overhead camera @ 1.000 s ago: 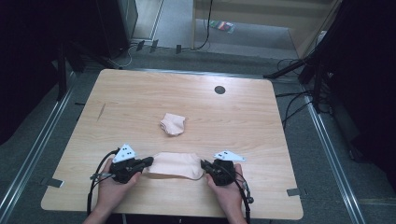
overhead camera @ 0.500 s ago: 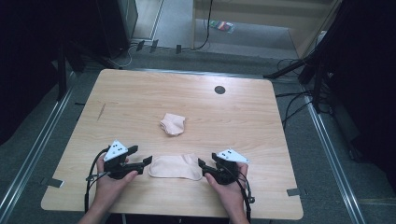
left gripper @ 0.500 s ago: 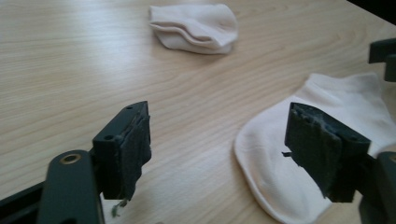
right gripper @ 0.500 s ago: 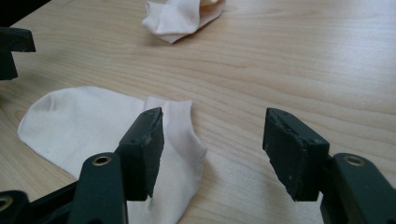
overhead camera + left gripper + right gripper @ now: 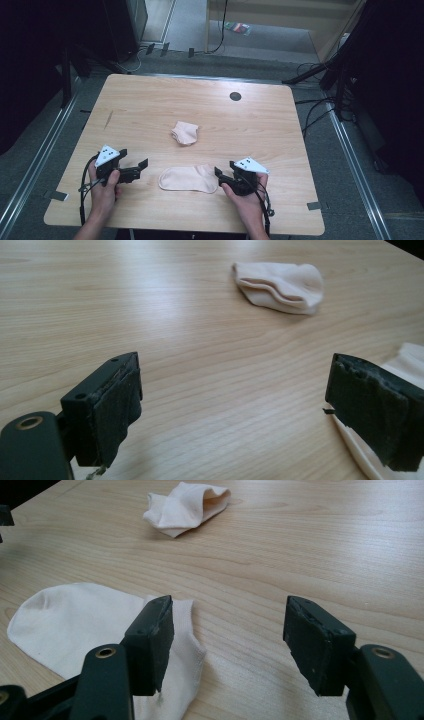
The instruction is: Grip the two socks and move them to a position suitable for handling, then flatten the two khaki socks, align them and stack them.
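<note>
A flat cream sock (image 5: 189,178) lies on the wooden table (image 5: 150,105) near its front edge, toe to the left. My left gripper (image 5: 140,170) stands a little left of the toe; its jaws have just been opening and are open, with only bare table between them (image 5: 240,390). The sock's edge (image 5: 407,357) shows beside its right jaw. My right gripper (image 5: 220,176) sits at the cuff end; its jaws have also just opened and are open (image 5: 230,630). One jaw hovers over the cuff (image 5: 75,620) without pinching it. A second, folded sock (image 5: 185,133) (image 5: 280,286) (image 5: 185,505) lies mid-table.
A round dark grommet hole (image 5: 235,96) sits near the table's far edge. Cables (image 5: 310,107) run over the floor to the right and behind the table. Metal rails (image 5: 35,165) line the floor on both sides.
Both grippers have let go of the flat sock's ends. The left gripper has moved left, away from the toe. The sock now lies slack on the table.
</note>
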Demonstrator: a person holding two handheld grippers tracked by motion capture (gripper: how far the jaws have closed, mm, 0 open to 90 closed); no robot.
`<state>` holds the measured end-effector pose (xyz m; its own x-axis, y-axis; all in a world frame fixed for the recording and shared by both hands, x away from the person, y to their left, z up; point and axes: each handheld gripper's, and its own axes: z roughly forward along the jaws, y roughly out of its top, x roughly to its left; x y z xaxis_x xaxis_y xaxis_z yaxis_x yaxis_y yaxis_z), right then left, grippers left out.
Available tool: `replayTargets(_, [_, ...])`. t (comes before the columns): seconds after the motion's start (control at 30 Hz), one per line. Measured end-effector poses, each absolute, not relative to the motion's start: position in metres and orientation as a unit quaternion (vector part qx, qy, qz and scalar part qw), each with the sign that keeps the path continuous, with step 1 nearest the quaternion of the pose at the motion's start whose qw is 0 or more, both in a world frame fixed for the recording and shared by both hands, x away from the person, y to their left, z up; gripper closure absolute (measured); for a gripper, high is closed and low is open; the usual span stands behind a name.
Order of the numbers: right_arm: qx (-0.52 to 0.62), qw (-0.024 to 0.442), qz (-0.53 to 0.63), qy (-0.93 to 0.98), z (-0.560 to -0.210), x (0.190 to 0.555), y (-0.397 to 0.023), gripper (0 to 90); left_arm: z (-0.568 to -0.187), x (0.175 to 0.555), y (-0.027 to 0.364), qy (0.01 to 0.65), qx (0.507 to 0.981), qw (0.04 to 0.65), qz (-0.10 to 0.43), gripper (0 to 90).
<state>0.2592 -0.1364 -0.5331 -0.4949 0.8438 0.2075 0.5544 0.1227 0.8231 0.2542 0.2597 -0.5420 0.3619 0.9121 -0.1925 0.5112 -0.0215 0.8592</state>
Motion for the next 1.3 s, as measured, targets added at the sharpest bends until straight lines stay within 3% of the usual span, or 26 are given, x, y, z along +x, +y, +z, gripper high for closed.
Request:
replayTargets(0.43, [0.476,0.16,0.459,0.733,-0.53,0.264,-0.132,35.7,-0.549,0.26,0.269,0.543,0.667,0.457,0.226,8.8])
replayTargets(0.77, [0.468,0.169,0.462,0.734,-0.508,0.276,-0.118,36.0,-0.55,0.261,0.264,0.537,0.676,0.448,0.232,8.8])
replayTargets(1.3, [0.414,0.16,0.451,0.774,-0.491,0.319,-0.059,42.1,-0.551,0.261,0.264,0.54,0.674,0.45,0.228,8.9])
